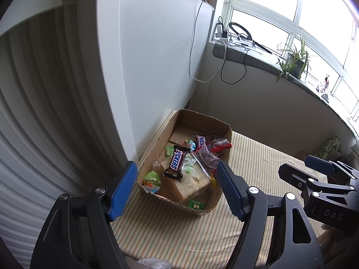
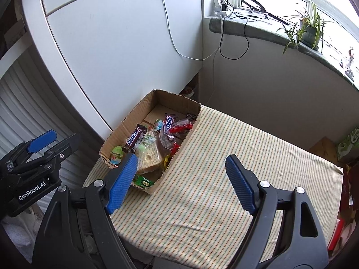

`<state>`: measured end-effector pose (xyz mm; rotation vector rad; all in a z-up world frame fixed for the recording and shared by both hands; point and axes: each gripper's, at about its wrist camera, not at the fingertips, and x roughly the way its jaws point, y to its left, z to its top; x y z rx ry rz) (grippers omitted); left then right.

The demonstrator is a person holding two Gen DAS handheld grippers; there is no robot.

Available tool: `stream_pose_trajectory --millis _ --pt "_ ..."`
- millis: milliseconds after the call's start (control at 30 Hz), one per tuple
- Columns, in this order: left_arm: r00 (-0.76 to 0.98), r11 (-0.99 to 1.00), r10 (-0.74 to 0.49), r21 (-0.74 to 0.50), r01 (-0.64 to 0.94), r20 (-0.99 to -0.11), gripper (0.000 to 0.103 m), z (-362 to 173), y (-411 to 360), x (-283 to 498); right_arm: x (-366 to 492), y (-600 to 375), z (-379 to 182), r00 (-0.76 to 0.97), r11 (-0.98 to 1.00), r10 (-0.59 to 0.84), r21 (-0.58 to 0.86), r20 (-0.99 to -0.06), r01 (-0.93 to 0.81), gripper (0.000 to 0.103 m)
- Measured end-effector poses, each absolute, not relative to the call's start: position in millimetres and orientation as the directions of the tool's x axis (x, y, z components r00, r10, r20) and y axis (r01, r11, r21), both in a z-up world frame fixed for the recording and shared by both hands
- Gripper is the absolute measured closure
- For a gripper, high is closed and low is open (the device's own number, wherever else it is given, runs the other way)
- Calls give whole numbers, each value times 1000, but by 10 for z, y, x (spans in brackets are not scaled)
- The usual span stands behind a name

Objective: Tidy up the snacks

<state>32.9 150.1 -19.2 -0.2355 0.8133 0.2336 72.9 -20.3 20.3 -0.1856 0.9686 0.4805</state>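
A shallow cardboard box (image 1: 225, 154) (image 2: 125, 121) sits on the striped table cloth against a white cabinet. It holds a Snickers bar (image 1: 176, 162) (image 2: 134, 137), a second Snickers bar (image 1: 200, 141) (image 2: 169, 121), a wrapped sandwich (image 1: 190, 186) (image 2: 149, 159), green jelly cups (image 1: 152, 180) (image 2: 117, 154), a red packet (image 1: 221, 145) (image 2: 181, 126) and green sachets. My left gripper (image 1: 177, 187) hovers open above the box's near end, nothing between its blue pads. My right gripper (image 2: 181, 180) is open over the cloth beside the box, empty.
The white cabinet (image 1: 157, 56) rises just left of the box. A grey windowsill (image 2: 258, 28) carries chargers, a ring light and a potted plant (image 2: 310, 30). Cables hang down the wall. A green box (image 2: 347, 144) stands past the table's right edge. Bare striped cloth (image 2: 246, 139) spreads right of the box.
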Motion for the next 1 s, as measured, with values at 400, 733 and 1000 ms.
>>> stream_pose_trajectory --millis 400,733,1000 --pt "660 945 115 -122 -302 -742 27 -158 1416 319 722 -295 248 496 889 294 44 -817 -455 11" --pt "664 945 123 -117 -305 -738 27 -141 1377 296 717 -311 278 503 890 291 36 -814 -455 11" --pt "658 944 125 -115 -309 -743 27 -152 1355 315 730 -302 309 514 889 288 25 -808 -458 11"
